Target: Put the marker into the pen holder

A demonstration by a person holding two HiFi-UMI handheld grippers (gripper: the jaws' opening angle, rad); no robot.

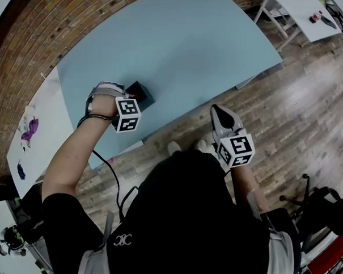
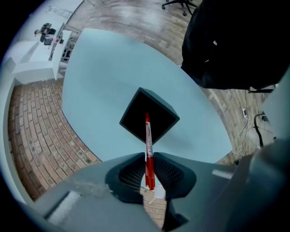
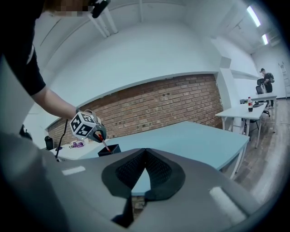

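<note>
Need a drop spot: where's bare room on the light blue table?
Most of the light blue table is bare: everything from the black square pen holder toward the brick wall and rightward to the table's far corner. Crowded only at the holder, where the left claw holds the red marker over its opening.

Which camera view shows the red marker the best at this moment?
The left gripper view: the marker shows full length, clamped between the left gripper's fingers, pointing at the pen holder. The right gripper view shows only a small red sliver far off. In the head view the left gripper hides it.
</note>
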